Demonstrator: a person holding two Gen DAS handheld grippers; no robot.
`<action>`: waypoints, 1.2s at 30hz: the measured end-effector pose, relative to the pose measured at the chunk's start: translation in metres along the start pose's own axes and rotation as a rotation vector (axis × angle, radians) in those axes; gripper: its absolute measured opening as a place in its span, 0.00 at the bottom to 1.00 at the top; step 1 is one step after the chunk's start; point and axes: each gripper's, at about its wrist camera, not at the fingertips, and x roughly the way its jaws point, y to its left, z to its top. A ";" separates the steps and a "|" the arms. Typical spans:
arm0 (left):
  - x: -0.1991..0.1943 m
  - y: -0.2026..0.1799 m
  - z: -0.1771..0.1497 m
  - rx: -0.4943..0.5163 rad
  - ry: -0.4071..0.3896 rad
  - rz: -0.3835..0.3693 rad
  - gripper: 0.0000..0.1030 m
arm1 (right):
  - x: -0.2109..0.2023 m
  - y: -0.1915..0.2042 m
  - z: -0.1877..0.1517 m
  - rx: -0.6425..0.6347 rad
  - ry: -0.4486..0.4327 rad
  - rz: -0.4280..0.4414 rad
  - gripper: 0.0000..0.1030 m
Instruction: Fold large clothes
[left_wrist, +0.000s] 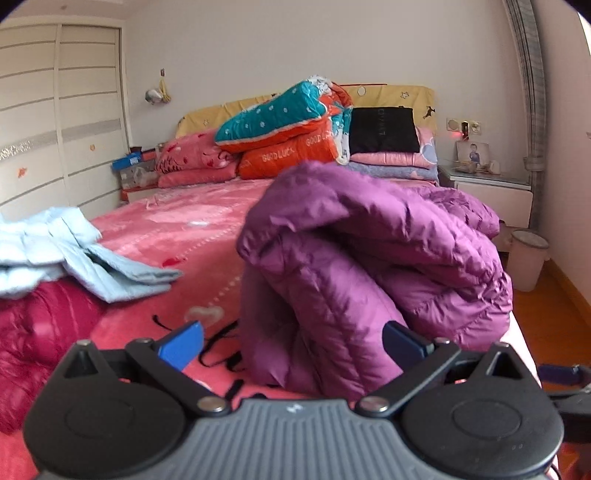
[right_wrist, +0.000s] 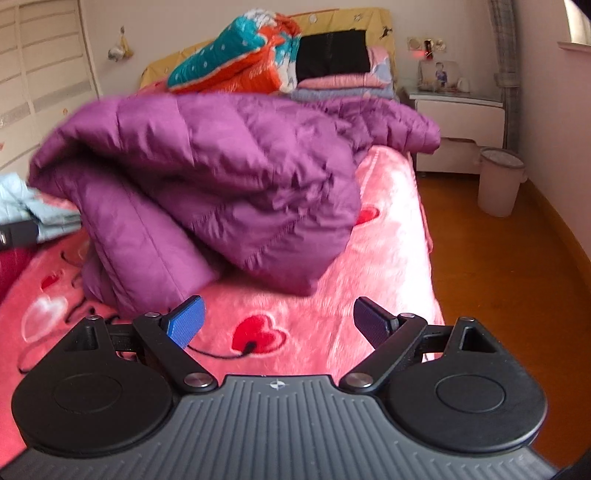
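On bed: purple jacket (left_wrist: 369, 266) bunched; both hand-held grippers apart, empty. Left view alone shows crimson garment (left_wrist: 44, 332).

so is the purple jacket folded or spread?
Folded, loosely: the purple jacket lies doubled over in a puffy heap on the pink blanket, not flat. Both grippers open, clear of it.

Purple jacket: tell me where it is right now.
The purple jacket lies bunched on the pink bedspread, near the bed's right edge, just ahead of both open tongs; the light blue garment sits to its left.
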 end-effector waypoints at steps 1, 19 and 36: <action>0.002 -0.001 -0.005 -0.001 0.002 -0.002 0.99 | 0.009 -0.004 0.000 -0.002 0.007 0.008 1.00; 0.025 -0.025 0.015 0.185 -0.139 0.132 0.99 | 0.092 -0.088 0.015 -0.134 0.026 -0.088 1.00; 0.041 -0.132 0.049 0.868 -0.214 -0.134 0.93 | 0.137 -0.083 0.038 -0.112 0.049 -0.053 1.00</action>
